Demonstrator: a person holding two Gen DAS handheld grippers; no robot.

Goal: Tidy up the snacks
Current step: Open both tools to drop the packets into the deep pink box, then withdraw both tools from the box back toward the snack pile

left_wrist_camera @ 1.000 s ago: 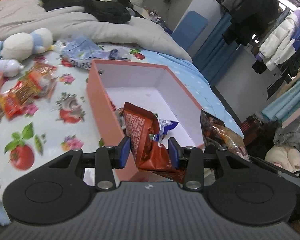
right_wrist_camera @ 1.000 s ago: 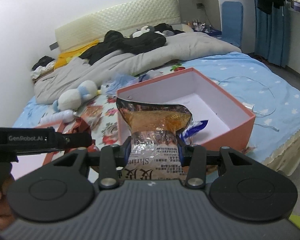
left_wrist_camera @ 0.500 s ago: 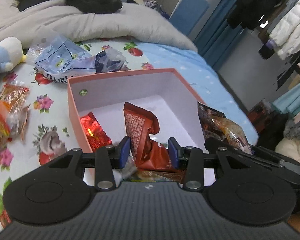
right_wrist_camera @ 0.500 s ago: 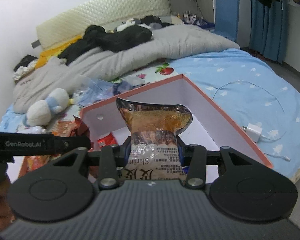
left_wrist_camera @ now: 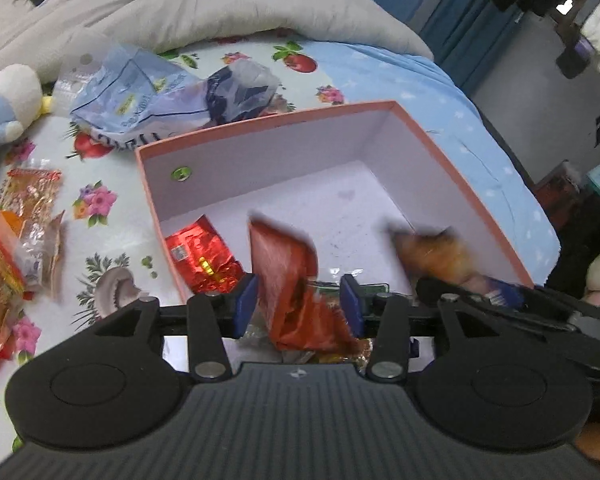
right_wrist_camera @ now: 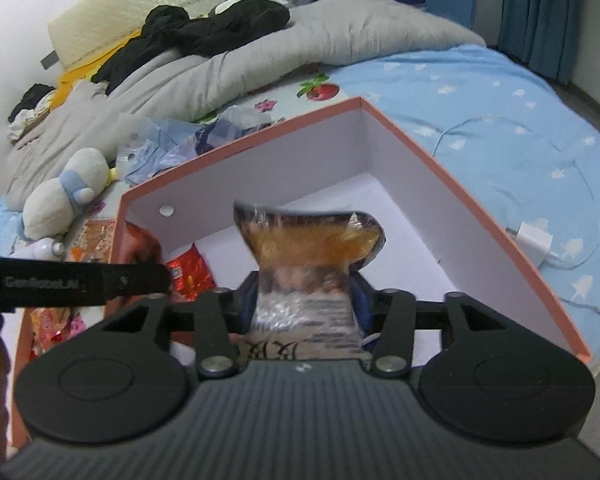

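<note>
A pink box (left_wrist_camera: 460, 168) with a white inside lies open on the bed; it also shows in the right wrist view (right_wrist_camera: 440, 160). My left gripper (left_wrist_camera: 299, 304) is over its near side with the jaws parted wider than the orange-red snack packet (left_wrist_camera: 288, 276), which is blurred between them. A shiny red packet (left_wrist_camera: 200, 256) lies in the box's left corner. My right gripper (right_wrist_camera: 305, 302) is shut on a clear packet of orange-brown snacks (right_wrist_camera: 308, 248) and holds it over the box. That packet appears blurred in the left wrist view (left_wrist_camera: 436, 254).
Several loose orange snack packets (left_wrist_camera: 16, 240) lie on the floral sheet left of the box. A blue plastic bag (left_wrist_camera: 148, 100) and a plush toy (right_wrist_camera: 64, 196) lie behind it. A white charger and cable (right_wrist_camera: 536, 240) lie right of the box. A grey duvet (right_wrist_camera: 260, 56) is heaped at the back.
Both grippers have moved forward over the box. The left jaws have opened and the orange-red packet is slipping from them. The right gripper still holds its packet.
</note>
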